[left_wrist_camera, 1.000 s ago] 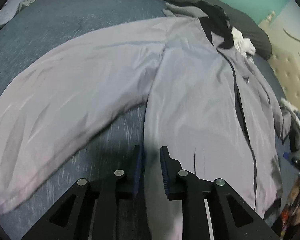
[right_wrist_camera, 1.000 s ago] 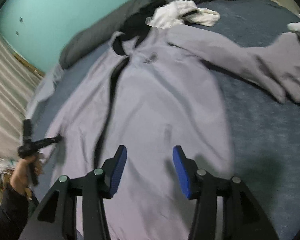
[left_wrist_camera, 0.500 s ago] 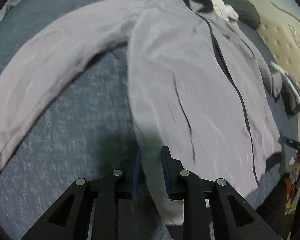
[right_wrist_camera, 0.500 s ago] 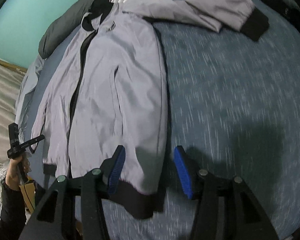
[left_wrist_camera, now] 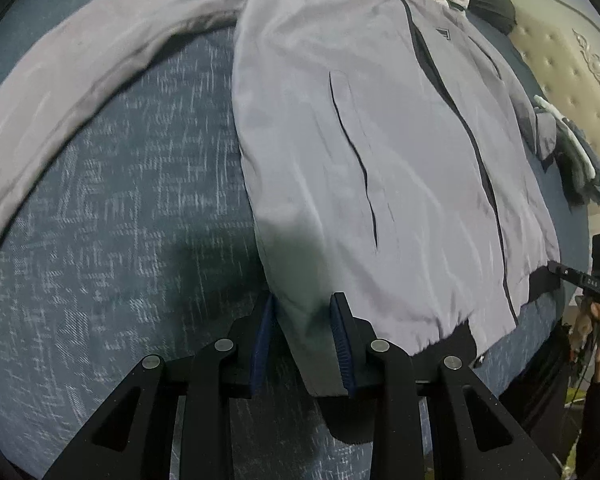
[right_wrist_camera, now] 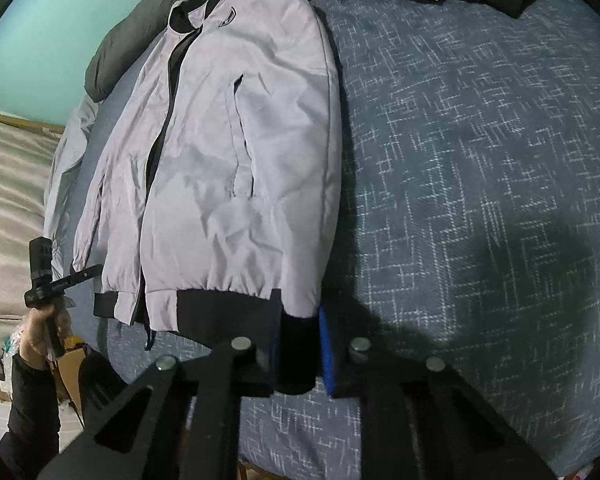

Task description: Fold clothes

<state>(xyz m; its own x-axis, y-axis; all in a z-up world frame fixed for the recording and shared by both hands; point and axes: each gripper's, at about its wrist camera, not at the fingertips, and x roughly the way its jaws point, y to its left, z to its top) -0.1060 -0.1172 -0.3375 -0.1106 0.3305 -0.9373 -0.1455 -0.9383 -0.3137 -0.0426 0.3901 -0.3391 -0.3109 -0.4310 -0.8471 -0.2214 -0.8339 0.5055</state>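
- Left wrist view: a grey jacket lies flat, front side up, on a blue patterned bedspread, one sleeve stretched out to the side. The left gripper sits at the jacket's bottom corner; its jaws have just been opening, and the corner lies between the blue pads, which do not visibly press it.
- Right wrist view: the right gripper is at the jacket's other bottom corner. Its jaws have just closed and pinch the black hem band. At the far edge, a hand holds the other gripper.
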